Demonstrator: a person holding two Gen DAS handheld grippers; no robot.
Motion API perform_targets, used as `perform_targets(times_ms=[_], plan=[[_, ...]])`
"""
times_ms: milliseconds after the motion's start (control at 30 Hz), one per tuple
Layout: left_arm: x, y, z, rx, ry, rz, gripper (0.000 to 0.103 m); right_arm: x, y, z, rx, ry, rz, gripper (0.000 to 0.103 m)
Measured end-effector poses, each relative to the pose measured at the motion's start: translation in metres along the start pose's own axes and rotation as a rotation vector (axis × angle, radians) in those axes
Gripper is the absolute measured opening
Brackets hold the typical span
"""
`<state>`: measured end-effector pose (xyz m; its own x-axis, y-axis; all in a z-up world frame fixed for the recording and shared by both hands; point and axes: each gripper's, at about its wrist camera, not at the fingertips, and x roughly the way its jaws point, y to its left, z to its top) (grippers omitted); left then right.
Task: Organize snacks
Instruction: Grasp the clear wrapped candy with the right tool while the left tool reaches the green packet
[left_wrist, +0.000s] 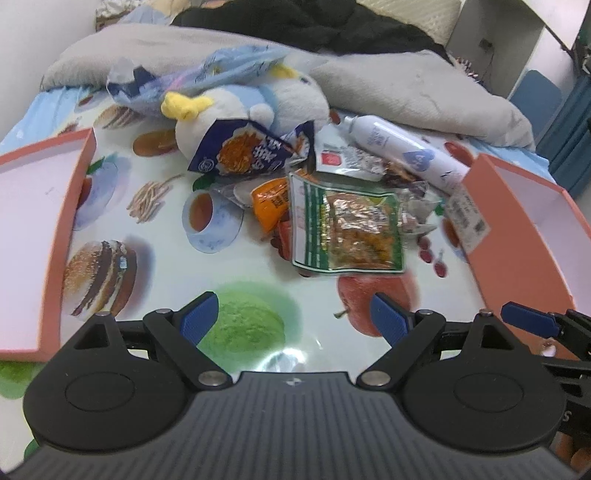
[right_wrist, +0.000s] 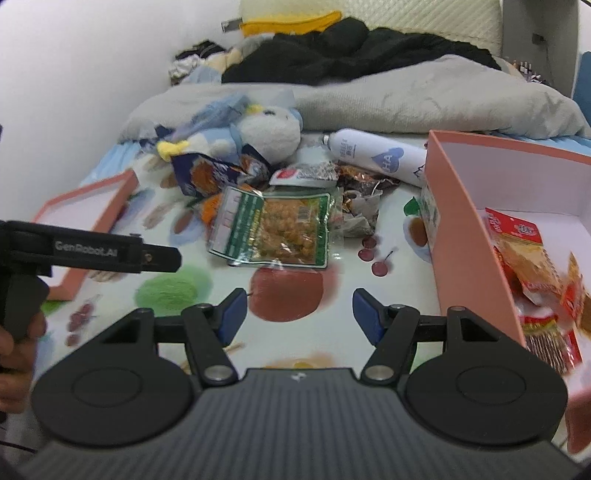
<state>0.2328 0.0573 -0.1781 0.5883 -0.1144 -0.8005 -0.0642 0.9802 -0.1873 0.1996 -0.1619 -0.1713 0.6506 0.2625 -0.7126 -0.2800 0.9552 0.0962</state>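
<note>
Both our claws are spread with nothing between the blue pads: our left gripper (left_wrist: 295, 317) wide, our right gripper (right_wrist: 300, 314) a little narrower, each hanging over the printed cloth short of the snack pile. The nearest loose snack is the green-edged packet (right_wrist: 273, 230), lying flat at the front of the heap just ahead of both claws. Behind it sit a dark blue packet (left_wrist: 242, 151), an orange packet (left_wrist: 271, 201), a red-labelled pouch (right_wrist: 304, 173) and some crumpled wrappers (right_wrist: 360, 206). At our right the pink box (right_wrist: 472, 236) already holds a few red snack packs (right_wrist: 528, 258), so we judge the sorting begun but mostly still ahead. At our left the shallow pink lid (left_wrist: 64, 221) looks bare. A white bottle (left_wrist: 402, 151) and a plush toy (left_wrist: 258, 107) lie mixed in at the back of the pile, with grey bedding (left_wrist: 413, 92) beyond.
</note>
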Motion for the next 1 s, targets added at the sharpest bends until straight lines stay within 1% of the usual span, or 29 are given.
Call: perform_targets(times_ms=[67, 133, 300, 367, 433, 533, 633, 667, 733, 800, 900, 1000], plan=[[0.013, 0.004, 0.004, -0.005, 0.011, 0.0, 0.092, 0.013, -0.004, 0.004, -0.004, 0.013, -0.008, 0.066], [0.027, 0.007, 0.01, -0.008, 0.019, -0.004, 0.092, 0.028, -0.008, 0.01, -0.007, 0.017, -0.034, 0.067], [0.056, 0.01, 0.024, -0.023, 0.028, -0.045, 0.09, 0.058, -0.022, 0.028, 0.024, 0.0, -0.065, 0.068], [0.065, 0.009, 0.028, -0.035, 0.033, -0.065, 0.084, 0.07, -0.028, 0.035, 0.035, -0.014, -0.076, 0.068], [0.074, 0.009, 0.032, -0.051, 0.038, -0.079, 0.073, 0.081, -0.034, 0.043, 0.062, -0.023, -0.091, 0.068], [0.085, 0.008, 0.034, -0.071, 0.052, -0.108, 0.063, 0.095, -0.042, 0.052, 0.109, -0.034, -0.1, 0.067], [0.093, 0.007, 0.032, -0.08, 0.068, -0.122, 0.041, 0.107, -0.049, 0.059, 0.152, -0.045, -0.107, 0.067], [0.095, 0.007, 0.03, -0.082, 0.068, -0.127, 0.038, 0.111, -0.052, 0.061, 0.175, -0.048, -0.11, 0.066], [0.097, 0.008, 0.027, -0.086, 0.066, -0.126, 0.025, 0.12, -0.059, 0.064, 0.224, -0.045, -0.121, 0.064], [0.099, 0.009, 0.025, -0.088, 0.065, -0.135, 0.015, 0.129, -0.064, 0.066, 0.27, -0.036, -0.114, 0.064], [0.097, 0.011, 0.022, -0.092, 0.059, -0.152, 0.012, 0.139, -0.065, 0.068, 0.286, -0.042, -0.118, 0.064], [0.095, 0.012, 0.02, -0.118, 0.061, -0.178, 0.01, 0.149, -0.066, 0.071, 0.291, -0.049, -0.119, 0.063]])
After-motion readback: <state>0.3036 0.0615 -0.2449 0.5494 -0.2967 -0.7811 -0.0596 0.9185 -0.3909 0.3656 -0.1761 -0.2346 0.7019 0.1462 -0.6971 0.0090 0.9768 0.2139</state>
